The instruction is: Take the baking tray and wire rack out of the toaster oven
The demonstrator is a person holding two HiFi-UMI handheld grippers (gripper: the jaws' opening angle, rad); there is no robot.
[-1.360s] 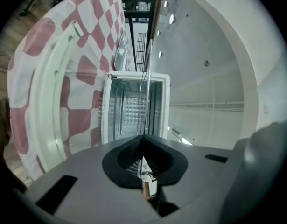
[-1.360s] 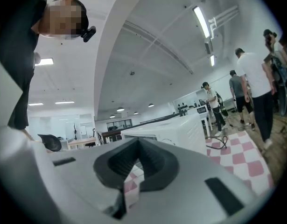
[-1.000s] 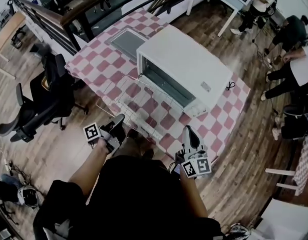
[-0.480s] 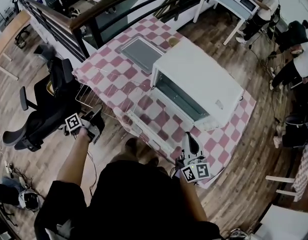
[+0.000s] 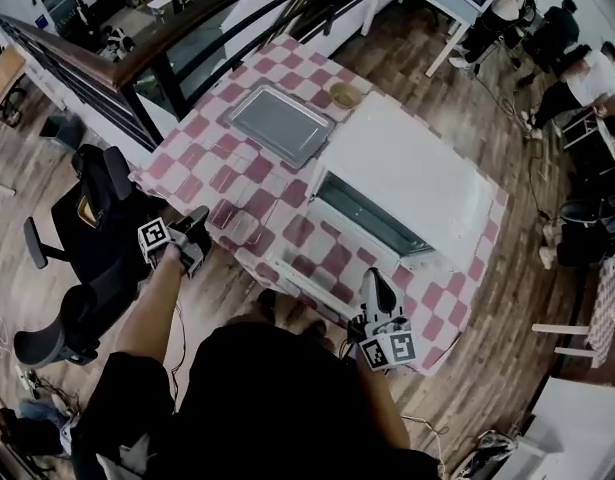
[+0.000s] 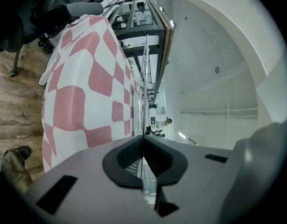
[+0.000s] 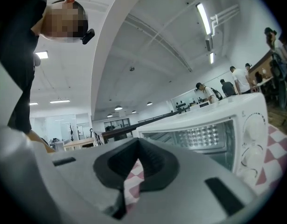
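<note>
Wire rack [image 5: 237, 226] shows only as faint thin lines, low over the near-left edge of the checked tabletop [image 5: 212, 138], left of the oven's dropped door [image 5: 322, 268]. Whether it rests on the cloth or hangs just above it cannot be told. Left tool [image 5: 199, 220] pinches the rack's near edge; in the left gripper view the jaws are pressed together on a thin wire, with a scrap of mesh showing in the slit [image 6: 143, 143]. Baking tray [image 5: 279, 123] lies flat on the tabletop in the upper centre of the head view, behind and left of the toaster oven [image 5: 407, 173], apart from it. Oven cavity is mostly in shadow. Right tool [image 5: 372, 278] hangs in front of the door's near edge, its jaws pressed together [image 7: 137, 155] on nothing; only checked cloth shows through the slit. A second ago the rack sat over the open door, straight in front of the oven; it has since gone leftward with the left tool. The tray and right tool have kept their places. Marks beside the oven's dials [image 7: 248, 146] are too small to read.
</note>
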